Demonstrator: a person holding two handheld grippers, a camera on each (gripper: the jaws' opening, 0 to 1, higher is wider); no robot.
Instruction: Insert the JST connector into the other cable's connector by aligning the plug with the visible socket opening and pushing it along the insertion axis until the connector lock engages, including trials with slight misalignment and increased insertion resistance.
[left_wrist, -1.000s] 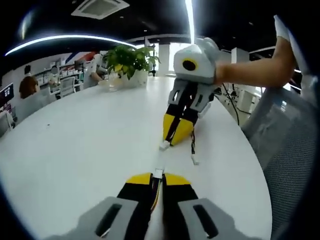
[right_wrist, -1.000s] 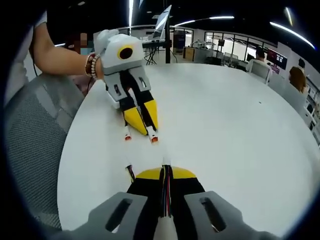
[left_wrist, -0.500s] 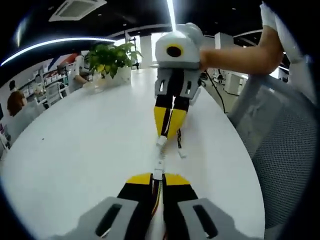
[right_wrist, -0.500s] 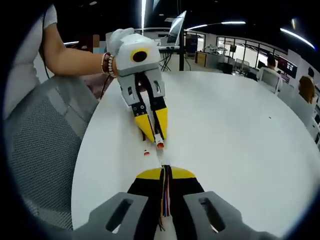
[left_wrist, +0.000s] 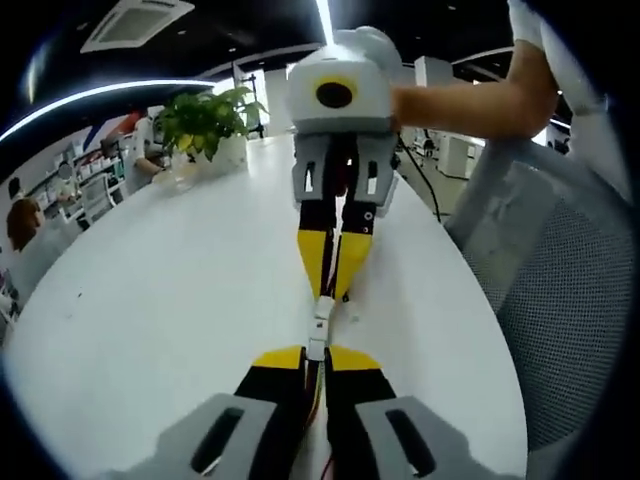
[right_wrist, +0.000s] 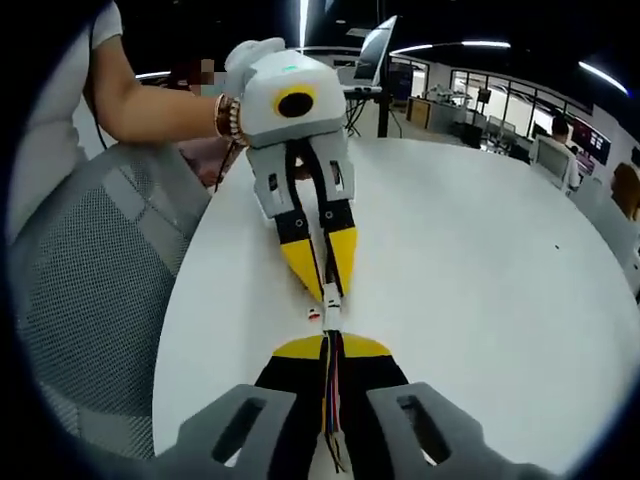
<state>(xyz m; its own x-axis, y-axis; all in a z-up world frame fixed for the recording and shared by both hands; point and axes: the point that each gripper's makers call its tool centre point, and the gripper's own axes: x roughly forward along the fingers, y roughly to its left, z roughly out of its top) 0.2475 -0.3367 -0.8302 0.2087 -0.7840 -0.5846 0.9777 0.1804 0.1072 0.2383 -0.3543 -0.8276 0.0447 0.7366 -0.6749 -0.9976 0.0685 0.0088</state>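
Note:
Both grippers face each other tip to tip over the white table. In the left gripper view, my left gripper is shut on a wired cable whose white connector sticks out ahead. The right gripper comes down from above, shut on its own white connector. The two connectors meet end to end; I cannot tell whether they are mated. In the right gripper view, my right gripper is shut on multi-coloured wires, its connector touching the left gripper's tips.
A potted plant stands at the table's far side. A grey mesh chair sits by the table edge, also the mesh chair in the right gripper view. A laptop stands far back. A person's forearms hold the grippers.
The two grippers have come together: the connectors, well apart a second ago, now meet end to end. A loose cable end lying beside the tips earlier is now mostly hidden.

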